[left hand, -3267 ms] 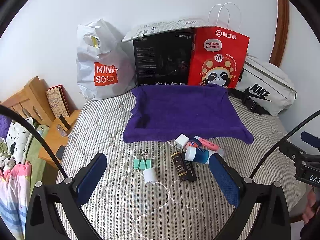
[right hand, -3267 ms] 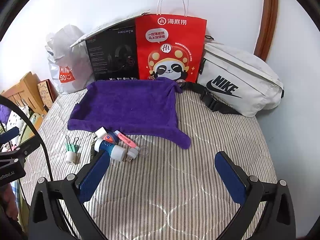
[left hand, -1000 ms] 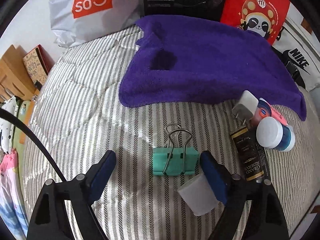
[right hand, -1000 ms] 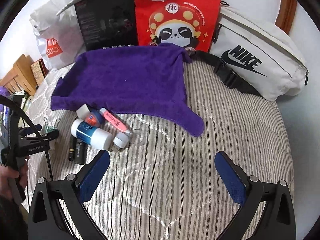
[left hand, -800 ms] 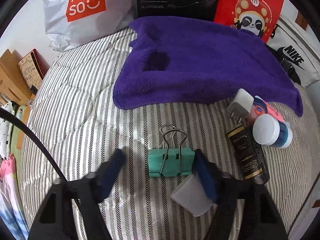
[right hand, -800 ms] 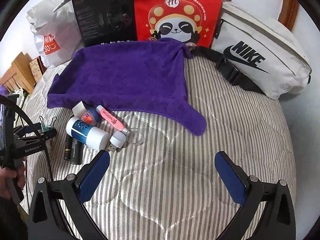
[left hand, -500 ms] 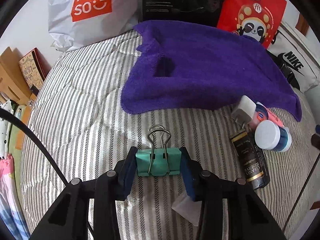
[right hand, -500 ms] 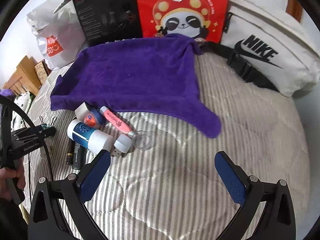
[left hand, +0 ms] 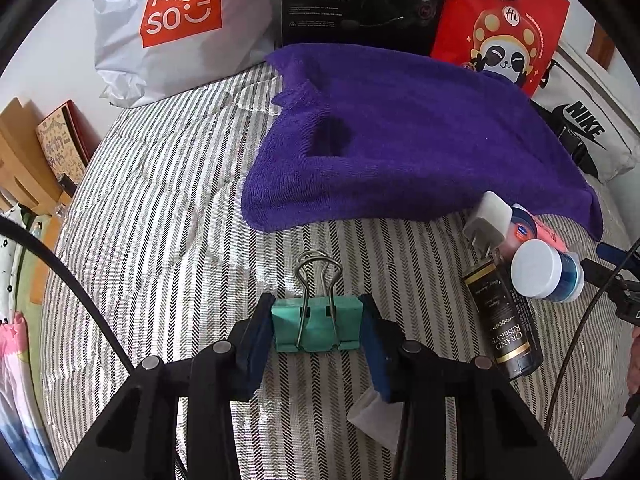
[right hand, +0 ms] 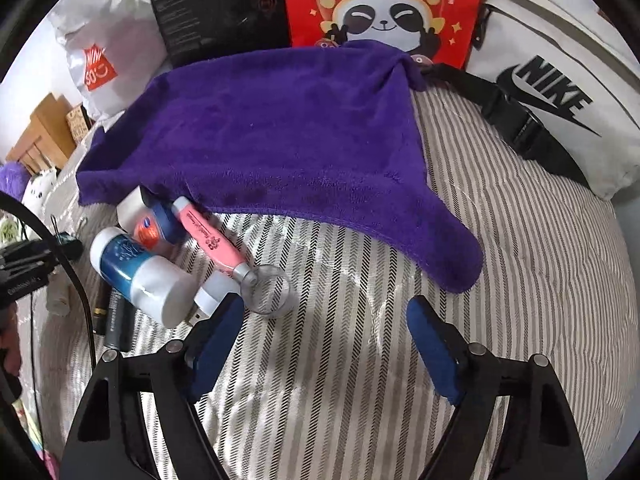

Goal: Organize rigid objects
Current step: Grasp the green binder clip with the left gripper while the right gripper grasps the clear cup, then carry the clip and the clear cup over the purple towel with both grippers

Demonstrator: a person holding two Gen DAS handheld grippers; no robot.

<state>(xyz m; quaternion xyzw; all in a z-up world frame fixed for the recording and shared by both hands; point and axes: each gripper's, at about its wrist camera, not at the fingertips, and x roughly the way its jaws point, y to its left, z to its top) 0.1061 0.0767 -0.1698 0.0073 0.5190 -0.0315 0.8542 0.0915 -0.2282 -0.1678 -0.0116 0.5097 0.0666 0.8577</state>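
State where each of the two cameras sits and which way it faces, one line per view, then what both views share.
Left wrist: rides the left tongs, angled down at the bed; pads clamp the green binder clip.
Right wrist: rides the right tongs, angled down; its jaws are closing with nothing between them; a hand shows at the left edge.
Shared: purple towel, blue bottle, red panda bag.

— Where does the left wrist view look from?
— From low over the striped bedcover (left hand: 160,240), steeply down and close, facing the wall.
— And the right wrist view?
— Further right, equally close, tilted down the same way.
— What do they share?
— The purple towel (left hand: 420,140) (right hand: 280,128), the blue bottle (left hand: 560,276) (right hand: 124,260) and the red panda bag (left hand: 500,20) (right hand: 380,4).
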